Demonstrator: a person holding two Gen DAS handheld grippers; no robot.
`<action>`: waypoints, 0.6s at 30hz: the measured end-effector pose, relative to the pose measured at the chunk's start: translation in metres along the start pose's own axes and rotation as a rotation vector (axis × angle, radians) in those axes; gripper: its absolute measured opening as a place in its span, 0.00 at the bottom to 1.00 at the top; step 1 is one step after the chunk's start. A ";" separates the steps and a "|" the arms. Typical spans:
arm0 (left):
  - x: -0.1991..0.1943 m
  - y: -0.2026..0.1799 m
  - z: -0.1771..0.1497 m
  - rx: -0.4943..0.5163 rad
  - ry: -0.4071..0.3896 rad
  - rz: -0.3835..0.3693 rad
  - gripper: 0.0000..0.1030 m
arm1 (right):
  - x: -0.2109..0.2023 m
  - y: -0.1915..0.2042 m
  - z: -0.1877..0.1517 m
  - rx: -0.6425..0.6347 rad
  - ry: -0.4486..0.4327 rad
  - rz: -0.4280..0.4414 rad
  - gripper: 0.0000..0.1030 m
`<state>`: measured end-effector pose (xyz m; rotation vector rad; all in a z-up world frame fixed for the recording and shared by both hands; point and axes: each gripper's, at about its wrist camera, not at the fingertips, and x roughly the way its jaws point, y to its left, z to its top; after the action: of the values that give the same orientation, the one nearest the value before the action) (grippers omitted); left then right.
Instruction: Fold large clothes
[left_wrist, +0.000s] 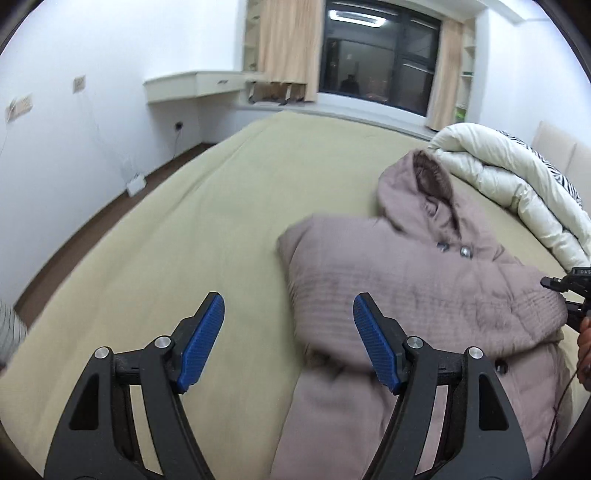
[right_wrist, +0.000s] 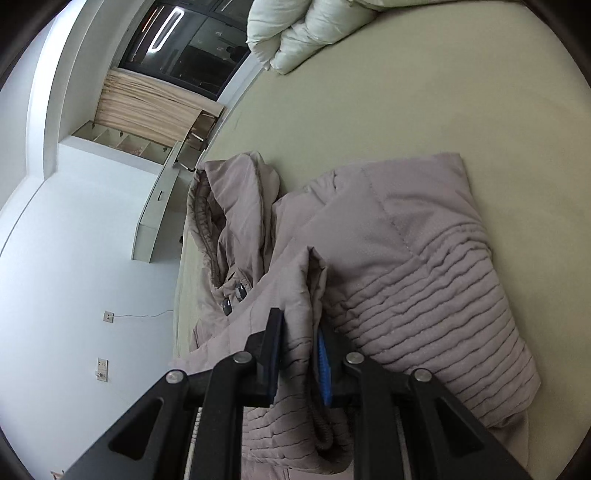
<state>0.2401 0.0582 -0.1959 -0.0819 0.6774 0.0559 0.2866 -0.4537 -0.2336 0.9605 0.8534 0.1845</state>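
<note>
Mauve-grey and padded, a hooded winter coat (left_wrist: 424, 280) lies on a pale olive bed sheet (left_wrist: 184, 240), filling the right half of the left wrist view, its hood pointing toward the upper right where a cream duvet (left_wrist: 498, 177) is bunched. It looks bulky but light, soft and springy – likely to puff back open after a fold – with a smooth, somewhat slippery shell. Ribbed cuffs, hems and seams seem the surest places to pinch.

At the bottom centre of the right wrist view, the right gripper (right_wrist: 297, 354) is clamped on a thick fold of the coat by a ribbed cuff (right_wrist: 321, 424), angled downward with the picture rolled sideways. The left gripper (left_wrist: 288, 332) hangs over the sheet at the coat's left edge, tilted down, its blue pads (left_wrist: 201, 343) wide apart and holding nothing.
</note>
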 end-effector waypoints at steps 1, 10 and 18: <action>0.007 -0.007 0.009 0.026 -0.001 0.001 0.61 | -0.001 0.003 0.001 -0.016 -0.004 -0.007 0.19; 0.118 -0.032 -0.010 0.135 0.246 -0.010 0.44 | 0.018 -0.015 0.004 -0.077 0.010 -0.073 0.19; 0.065 -0.051 0.015 0.191 0.075 0.040 0.43 | -0.016 0.012 -0.001 -0.129 -0.130 -0.165 0.66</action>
<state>0.3040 0.0101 -0.2219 0.1137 0.7561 0.0261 0.2778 -0.4534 -0.2157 0.7692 0.7869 0.0347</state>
